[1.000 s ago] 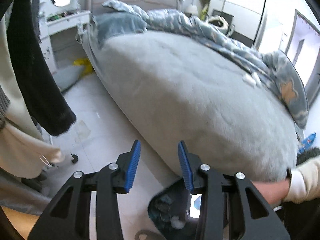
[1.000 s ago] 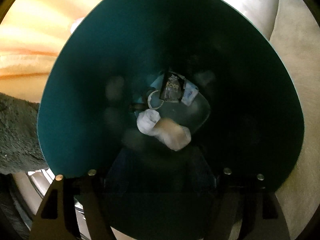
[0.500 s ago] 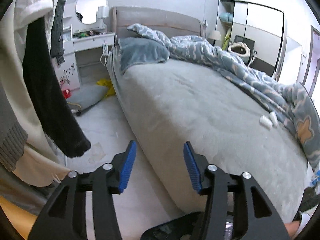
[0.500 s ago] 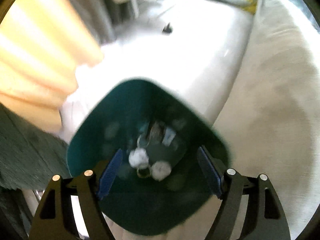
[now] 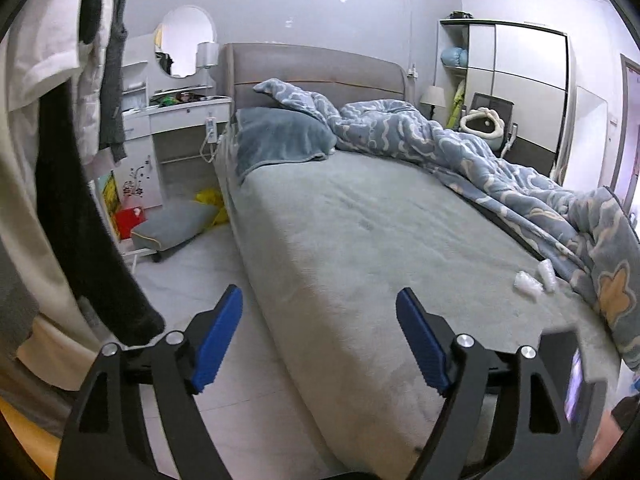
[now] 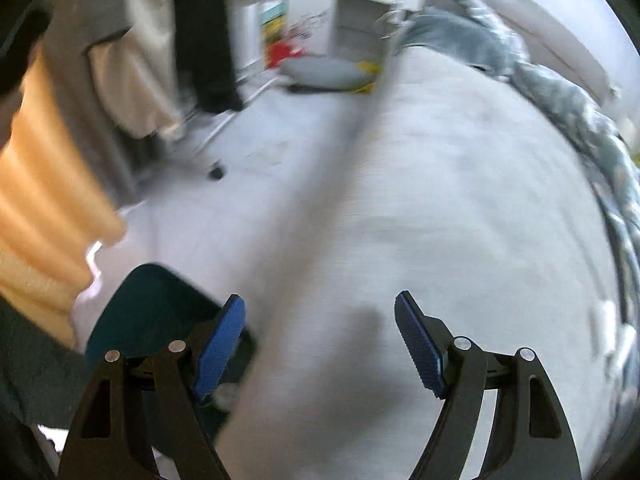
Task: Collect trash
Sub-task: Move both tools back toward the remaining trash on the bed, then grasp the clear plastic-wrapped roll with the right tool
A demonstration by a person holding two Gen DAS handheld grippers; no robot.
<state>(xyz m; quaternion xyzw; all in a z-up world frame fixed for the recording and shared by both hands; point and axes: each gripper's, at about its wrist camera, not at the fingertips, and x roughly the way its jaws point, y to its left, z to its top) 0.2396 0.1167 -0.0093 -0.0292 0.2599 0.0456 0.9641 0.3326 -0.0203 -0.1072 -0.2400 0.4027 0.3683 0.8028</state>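
Observation:
Two crumpled white tissues (image 5: 534, 280) lie on the grey bed (image 5: 360, 240) near the blue quilt, far right in the left wrist view; they show as a white blur in the right wrist view (image 6: 608, 332). A dark teal trash bin (image 6: 148, 308) stands on the floor beside the bed, low left in the right wrist view, partly behind the left finger. My left gripper (image 5: 318, 338) is open and empty over the bed's near edge. My right gripper (image 6: 320, 344) is open and empty above the bed edge, right of the bin.
A blue patterned quilt (image 5: 480, 160) is bunched along the bed's far right side. Clothes (image 5: 72, 200) hang at the left. A grey cushion (image 5: 176, 224) and yellow item lie on the floor by a white dresser (image 5: 176, 128). An orange curtain (image 6: 40, 220) hangs left.
Both grippers rose and tilted up. The right gripper came out of the bin, leaving the tissues inside, and now faces the bed. The left jaws opened wider.

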